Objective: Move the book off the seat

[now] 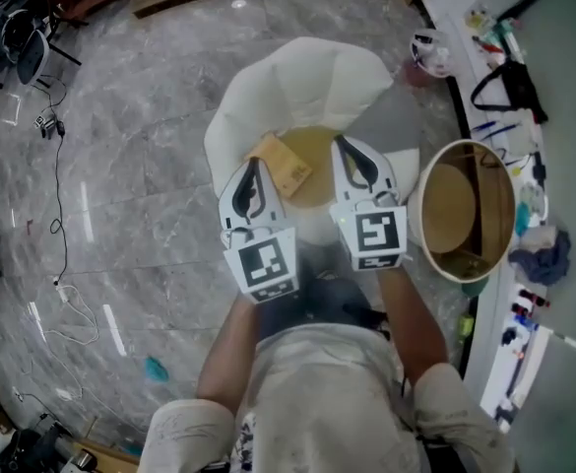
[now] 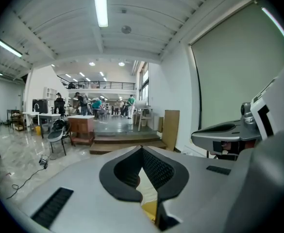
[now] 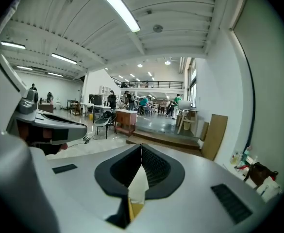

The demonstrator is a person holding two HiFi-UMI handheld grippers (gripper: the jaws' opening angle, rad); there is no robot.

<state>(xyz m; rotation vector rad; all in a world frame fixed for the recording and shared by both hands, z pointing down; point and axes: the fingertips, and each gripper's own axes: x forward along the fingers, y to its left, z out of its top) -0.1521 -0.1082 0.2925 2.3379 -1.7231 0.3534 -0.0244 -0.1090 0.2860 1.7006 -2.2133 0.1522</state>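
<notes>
In the head view a tan book [image 1: 286,166] lies on the yellow seat [image 1: 315,154] of a white chair [image 1: 302,82]. My left gripper [image 1: 255,164] hovers over the seat's left side with its tip beside the book's left edge, jaws shut and empty. My right gripper [image 1: 342,142] is over the seat's right side, to the right of the book, also shut and empty. In the left gripper view the jaws [image 2: 142,148] meet, with a sliver of yellow seat [image 2: 150,209] below them. The right gripper view shows its jaws [image 3: 141,147] together over white chair [image 3: 139,186].
A round wooden bin [image 1: 463,210] stands close to the right of the chair. Behind it runs a desk [image 1: 524,116] with pens, a cloth and small items. Cables [image 1: 61,195] trail over the marble floor at left, and a teal scrap [image 1: 157,368] lies near my feet.
</notes>
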